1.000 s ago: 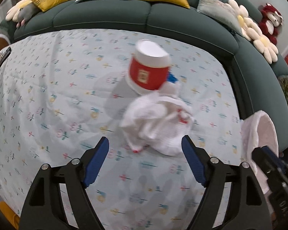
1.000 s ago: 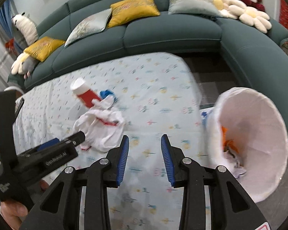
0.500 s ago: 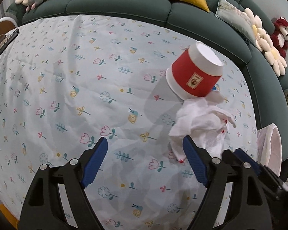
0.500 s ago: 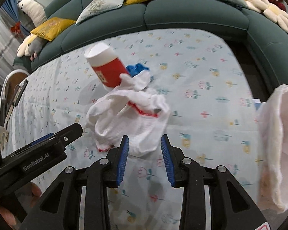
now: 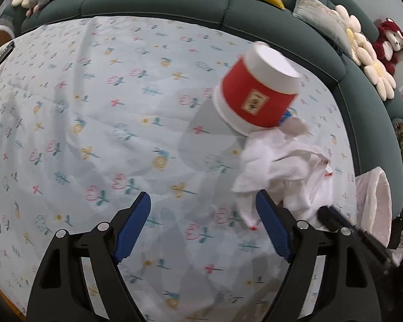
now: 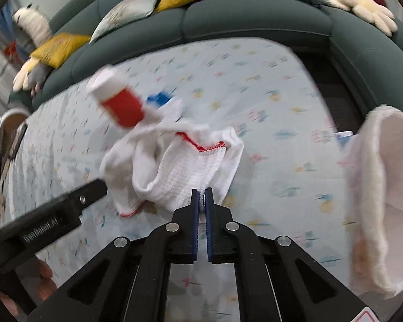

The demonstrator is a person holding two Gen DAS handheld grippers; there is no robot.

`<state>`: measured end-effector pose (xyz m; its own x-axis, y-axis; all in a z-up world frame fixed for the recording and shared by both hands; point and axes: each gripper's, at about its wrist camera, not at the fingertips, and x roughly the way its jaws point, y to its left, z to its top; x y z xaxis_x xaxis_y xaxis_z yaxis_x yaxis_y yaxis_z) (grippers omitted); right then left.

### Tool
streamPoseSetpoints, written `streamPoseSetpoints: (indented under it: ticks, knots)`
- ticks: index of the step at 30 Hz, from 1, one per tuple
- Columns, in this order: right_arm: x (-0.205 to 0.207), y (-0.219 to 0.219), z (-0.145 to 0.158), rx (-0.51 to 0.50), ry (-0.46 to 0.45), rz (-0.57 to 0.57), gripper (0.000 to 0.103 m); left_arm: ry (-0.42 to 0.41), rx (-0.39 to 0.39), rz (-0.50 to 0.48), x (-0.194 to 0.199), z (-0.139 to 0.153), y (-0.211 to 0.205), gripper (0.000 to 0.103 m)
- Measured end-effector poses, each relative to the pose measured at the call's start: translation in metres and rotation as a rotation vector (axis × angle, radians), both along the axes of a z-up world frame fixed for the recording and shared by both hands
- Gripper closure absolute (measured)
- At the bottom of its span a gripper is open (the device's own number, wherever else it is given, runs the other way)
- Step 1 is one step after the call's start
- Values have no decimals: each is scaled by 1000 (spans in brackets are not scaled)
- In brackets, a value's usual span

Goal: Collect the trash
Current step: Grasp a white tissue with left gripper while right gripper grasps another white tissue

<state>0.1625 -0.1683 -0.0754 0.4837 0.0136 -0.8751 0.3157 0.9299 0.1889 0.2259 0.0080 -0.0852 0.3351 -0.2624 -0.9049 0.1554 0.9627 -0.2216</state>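
A red and white paper cup (image 5: 258, 94) lies tipped over on the flowered tablecloth (image 5: 107, 134), its base against a crumpled white knitted glove with red trim (image 5: 287, 166). A small blue scrap (image 6: 159, 98) shows behind them. My right gripper (image 6: 202, 196) is shut on the glove's (image 6: 180, 161) near edge, with white fabric pinched between its blue pads. My left gripper (image 5: 202, 201) is open over bare cloth; the glove touches the tip of its right finger. The cup (image 6: 118, 99) is blurred in the right wrist view.
A white-lined trash bin (image 6: 384, 187) stands off the table's right edge, also seen as the bin (image 5: 376, 201) in the left wrist view. A dark green sofa (image 5: 174, 2) with cushions and plush toys wraps the far side. A hand (image 6: 43, 279) holds the left gripper.
The right jaws have closed from partly open onto the glove's edge. Both grippers have come lower and nearer to the table. In the left view the cup and glove shifted right.
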Motion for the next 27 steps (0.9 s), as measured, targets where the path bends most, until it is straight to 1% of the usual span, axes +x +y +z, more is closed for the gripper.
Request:
streamPoseSetpoints:
  ticks: [2,5,9,10,11,12,14,15,16,17,19,24,27]
  knots:
    - [-4,-14,8,-10,-20,-36,99,-2,-11,-17,-2,1,-9,26]
    - [-7,-36,15,0,-36,-79,99,-4,-14,-36,-3,1,-25,26]
    - [-7,-51,17,-1,-35,-99,99,-11,5,-53,5,-4,-44,27]
    - [-7,-53,17,-1,-34,-100,99,-12,12,-58,8,-5,-49,28]
    - [-8,-55,16,0,-33,-100,99,-13,17,-63,10,-6,-52,35]
    - [-8,-56,15,1,-30,-99,99,-11,24,-71,12,-7,-56,39]
    - [-7,-56,12,3,-22,-94,99,-2,24,-92,15,-10,-64,53]
    - [-7,-56,11,3,-19,-90,99,-4,26,-97,15,-11,-68,56]
    - [-8,-56,10,2,-19,-89,99,-4,26,-101,16,-11,-69,65]
    - [-9,-56,10,3,-19,-88,99,-1,22,-109,16,-12,-72,76]
    - [-10,-55,11,10,-24,-87,99,-5,16,-124,14,-10,-76,91]
    - [-14,-56,25,5,-55,-81,99,-51,11,-164,3,4,-87,96]
    - [-18,-58,42,-1,-88,-85,99,-76,-6,-175,-5,19,-91,97]
